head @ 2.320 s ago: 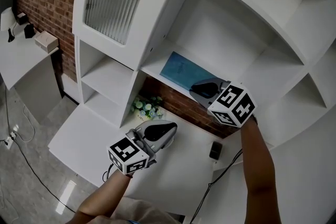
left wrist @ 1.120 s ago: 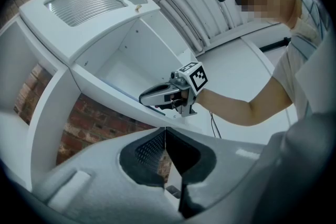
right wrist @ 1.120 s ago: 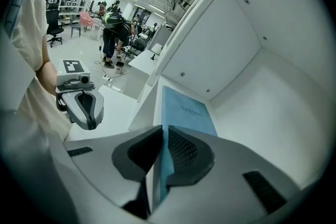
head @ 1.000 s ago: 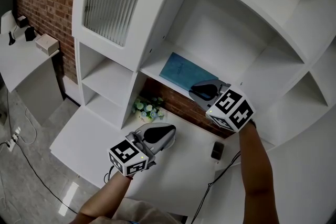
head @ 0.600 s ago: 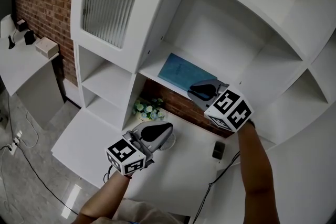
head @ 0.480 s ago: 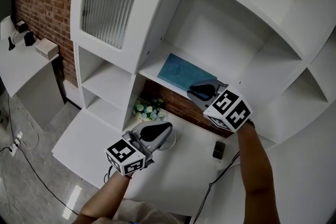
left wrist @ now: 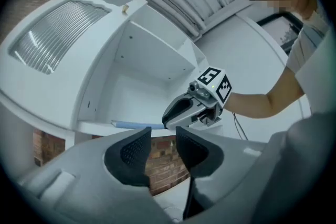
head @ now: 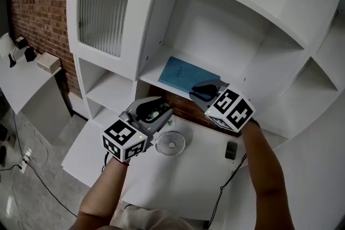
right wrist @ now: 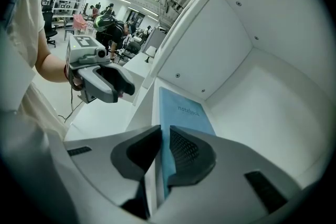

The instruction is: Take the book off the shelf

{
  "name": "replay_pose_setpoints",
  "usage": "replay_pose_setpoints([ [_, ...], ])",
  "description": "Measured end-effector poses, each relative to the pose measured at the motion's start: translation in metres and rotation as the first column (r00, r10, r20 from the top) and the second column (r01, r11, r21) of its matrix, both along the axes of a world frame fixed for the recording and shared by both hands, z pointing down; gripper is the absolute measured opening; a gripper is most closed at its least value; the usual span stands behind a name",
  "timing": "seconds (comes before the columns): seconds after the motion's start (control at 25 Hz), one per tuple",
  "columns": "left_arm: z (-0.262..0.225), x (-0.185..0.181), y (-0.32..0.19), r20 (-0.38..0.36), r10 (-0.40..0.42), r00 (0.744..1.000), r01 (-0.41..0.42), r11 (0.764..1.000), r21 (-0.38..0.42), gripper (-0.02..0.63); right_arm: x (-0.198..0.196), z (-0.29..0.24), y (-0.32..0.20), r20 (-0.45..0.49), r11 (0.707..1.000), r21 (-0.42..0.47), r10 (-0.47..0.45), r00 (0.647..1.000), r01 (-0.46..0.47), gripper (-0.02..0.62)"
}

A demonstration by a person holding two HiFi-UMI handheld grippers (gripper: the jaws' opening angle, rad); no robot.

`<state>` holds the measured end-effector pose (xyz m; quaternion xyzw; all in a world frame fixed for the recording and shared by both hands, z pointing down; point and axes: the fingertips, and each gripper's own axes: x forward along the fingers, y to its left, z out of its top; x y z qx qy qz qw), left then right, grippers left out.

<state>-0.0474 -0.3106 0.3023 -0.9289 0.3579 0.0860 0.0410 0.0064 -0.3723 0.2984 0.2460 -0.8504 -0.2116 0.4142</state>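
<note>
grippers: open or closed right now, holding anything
left gripper: jaws opening, nothing between them.
right gripper: jaws opening, edge of the blue notebook between them, apparently not clamped.

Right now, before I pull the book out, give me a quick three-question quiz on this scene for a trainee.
1. True or false: the blue book stands upright on the shelf.
2. What sits on the white desk under the shelf? A) a small round fan B) a kettle C) a laptop
3. Which gripper is at the book, and what is between the other one's jaws?
Key: 1 false, it lies flat. 2 A. 3 The right gripper, jaws opening with the book's near edge between them; the left gripper is opening on nothing.
</note>
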Motion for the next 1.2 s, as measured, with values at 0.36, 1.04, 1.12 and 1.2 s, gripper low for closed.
replay_pose_setpoints([
  [0.36,-0.013,-0.001,-0.034,0.363,-0.105,0.926,0.102,0.994,0.027,0.223,0.000,0.000,0.001,0.000,1.000,-0.001,0.002,1.000,-0.002,0.064],
  [1.04,-0.007,-0.007,-0.075,0.370,-0.151,0.917,0.233,0.954,-0.188,0.250,0.002,0.001,0.000,0.021,1.000,-0.006,0.000,1.000,0.000,0.064],
  [1.12,-0.007,-0.006,-0.076,0.356,-0.148,0.923,0.228,0.954,-0.195,0.253,0.002,0.001,0.000,0.025,1.000,-0.007,-0.001,1.000,0.001,0.064],
  [1.2,-0.008,-0.006,-0.076,0.345,-0.151,0.926,0.229,0.953,-0.198,0.253,0.002,0.001,0.000,0.029,1.000,-0.008,-0.003,1.000,0.003,0.064],
])
